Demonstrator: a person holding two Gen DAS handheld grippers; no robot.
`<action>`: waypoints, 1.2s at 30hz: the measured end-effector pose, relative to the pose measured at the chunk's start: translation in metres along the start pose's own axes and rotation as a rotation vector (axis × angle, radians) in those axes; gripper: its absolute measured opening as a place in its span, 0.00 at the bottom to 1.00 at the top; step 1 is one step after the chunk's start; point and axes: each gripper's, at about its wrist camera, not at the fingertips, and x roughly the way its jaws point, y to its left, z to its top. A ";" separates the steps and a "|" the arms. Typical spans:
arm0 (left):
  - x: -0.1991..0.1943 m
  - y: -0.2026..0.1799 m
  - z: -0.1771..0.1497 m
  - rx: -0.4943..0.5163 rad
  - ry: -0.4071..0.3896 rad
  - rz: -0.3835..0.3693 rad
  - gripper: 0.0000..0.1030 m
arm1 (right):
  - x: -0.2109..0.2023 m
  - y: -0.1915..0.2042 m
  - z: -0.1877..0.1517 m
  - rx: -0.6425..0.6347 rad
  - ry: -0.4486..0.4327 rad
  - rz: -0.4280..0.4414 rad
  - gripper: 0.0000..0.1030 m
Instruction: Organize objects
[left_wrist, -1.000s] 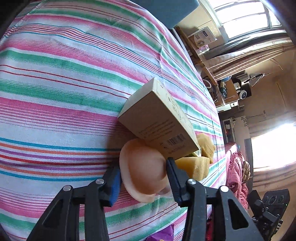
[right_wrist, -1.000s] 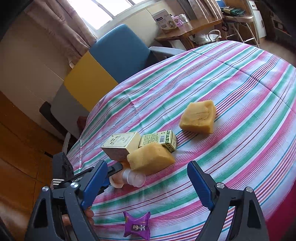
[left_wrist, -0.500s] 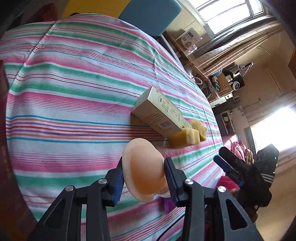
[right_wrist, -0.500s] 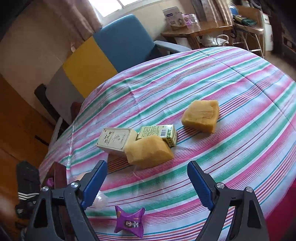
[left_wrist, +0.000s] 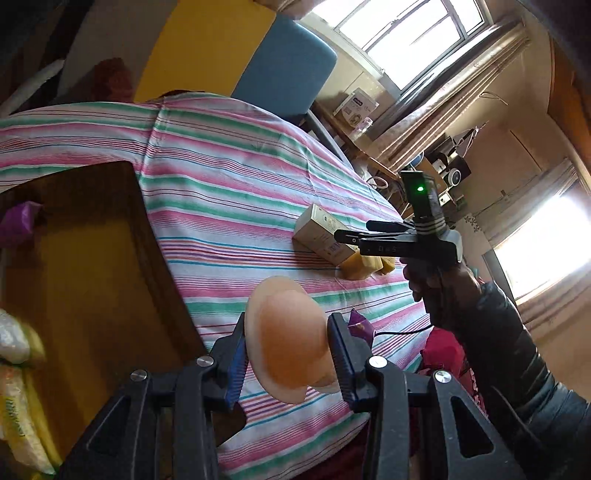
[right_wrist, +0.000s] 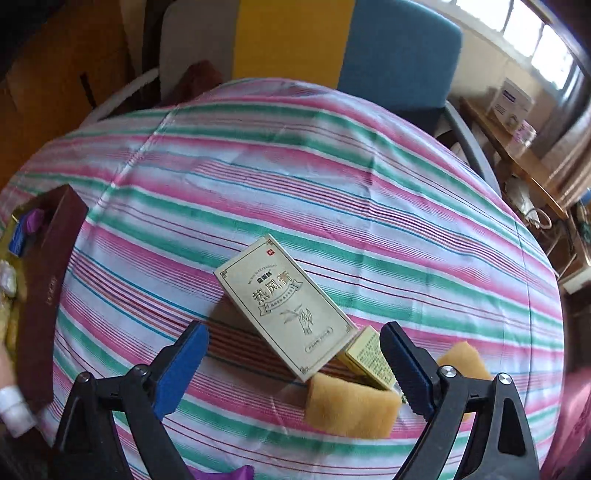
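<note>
A dark brown box sits at the left edge of the striped counter, a purple wrapper inside it. The left tool pinches a peach-coloured disc in the air just beside the box. Further right, the right tool is spreading wider, empty, above a beige carton that lies touching a yellow sponge.

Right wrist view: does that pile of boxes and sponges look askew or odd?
Yes. The beige box lies tilted, its near end propped on a yellow sponge instead of flat on the striped cloth. A smaller green box is wedged beside it. Nothing looks spilled or damaged.
</note>
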 end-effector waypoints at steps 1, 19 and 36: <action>-0.012 0.009 -0.003 -0.013 -0.016 0.008 0.39 | 0.007 0.003 0.005 -0.030 0.027 -0.006 0.95; -0.146 0.121 -0.059 -0.239 -0.204 0.271 0.40 | 0.041 0.054 0.019 -0.191 0.093 -0.113 0.52; -0.099 0.116 -0.060 -0.108 -0.087 0.242 0.39 | -0.051 0.144 -0.012 -0.108 -0.116 0.024 0.52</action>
